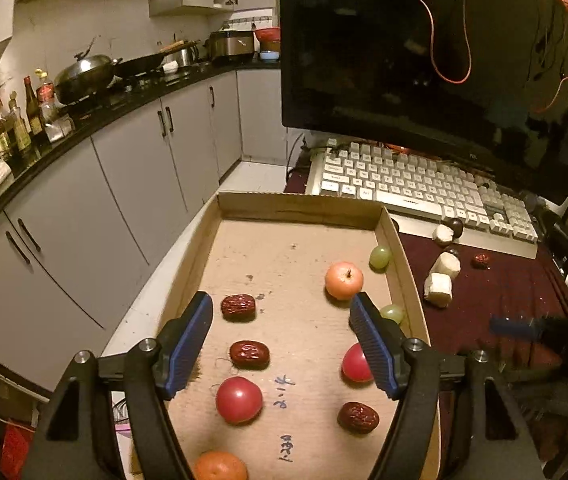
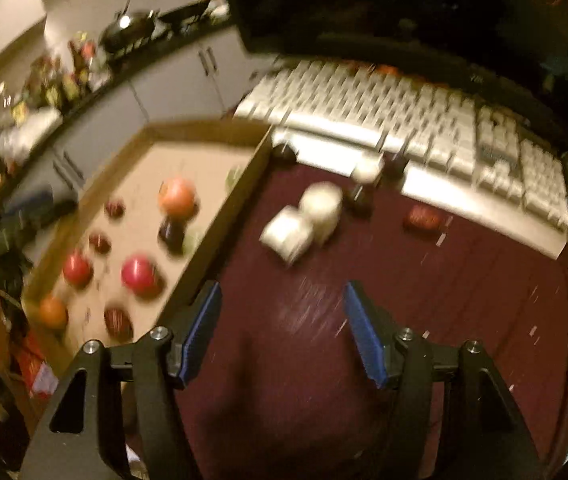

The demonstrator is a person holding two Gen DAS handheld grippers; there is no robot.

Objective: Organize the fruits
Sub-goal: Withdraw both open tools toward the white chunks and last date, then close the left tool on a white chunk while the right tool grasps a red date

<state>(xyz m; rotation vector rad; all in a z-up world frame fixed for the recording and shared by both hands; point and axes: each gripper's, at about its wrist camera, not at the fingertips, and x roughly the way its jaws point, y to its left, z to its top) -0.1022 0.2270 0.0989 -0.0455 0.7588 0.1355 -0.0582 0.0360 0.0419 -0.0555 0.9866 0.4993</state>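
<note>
**Fruit laid out in cardboard tray as both grippers hang open**

Black arms and blue ribbed pads of the left gripper [image 1: 282, 320] fill the near edge of the left wrist view, jaws apart with nothing between them, poised over a shallow cardboard tray [image 1: 300, 202]. From left to right in the tray: two wrinkled red dates [image 1: 238, 307] one behind the other, a red tomato [image 1: 239, 399] nearer, and an orange [image 1: 220, 466] at the near edge; then, on the right side, a pale orange apple [image 1: 344, 280] farther off, a second red fruit [image 1: 354, 364] partly hidden by the right pad, and another date [image 1: 358, 417] close by. Two green grapes [image 1: 380, 257] lie against the tray's right wall. Right of the tray, on a dark red tablecloth [image 1: 496, 292], stand pale cut chunks [image 1: 439, 289], kind unclear, and a lone date [image 1: 483, 260] near a white keyboard [image 1: 416, 188] under a dark monitor [image 1: 424, 48].

The right gripper [image 2: 282, 318], seen in a blurred right wrist view, is also spread open and empty above the tablecloth, just right of the tray.
</note>
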